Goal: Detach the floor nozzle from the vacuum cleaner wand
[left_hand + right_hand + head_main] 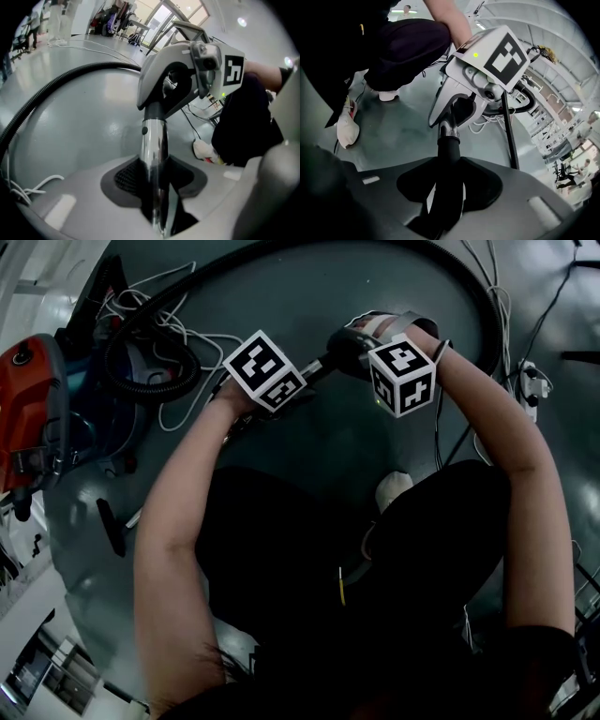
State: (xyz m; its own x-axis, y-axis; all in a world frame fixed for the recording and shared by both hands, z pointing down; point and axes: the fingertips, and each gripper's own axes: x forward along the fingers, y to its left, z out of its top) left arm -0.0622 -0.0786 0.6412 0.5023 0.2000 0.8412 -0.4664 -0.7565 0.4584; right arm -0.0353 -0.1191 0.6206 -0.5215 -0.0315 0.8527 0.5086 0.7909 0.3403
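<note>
The vacuum's chrome wand (153, 150) runs between my two grippers, which face each other over the floor. My left gripper (157, 187) is shut on the chrome tube, its pads against both sides. My right gripper (447, 192) is shut on the black cuff (449, 150) at the wand's end, just short of the chrome section. In the head view the two marker cubes sit side by side, with the left gripper (305, 376) and the right gripper (342, 354) meeting on the short dark tube between them. The joint itself is hidden by the jaws.
The red vacuum body (33, 418) stands at the left, with a coiled black hose (150, 381) and white cable (178, 334) beside it. A long black hose (478, 296) arcs across the far floor. A small black nozzle piece (112, 526) lies on the floor at the left. A power strip (534, 381) lies at the right.
</note>
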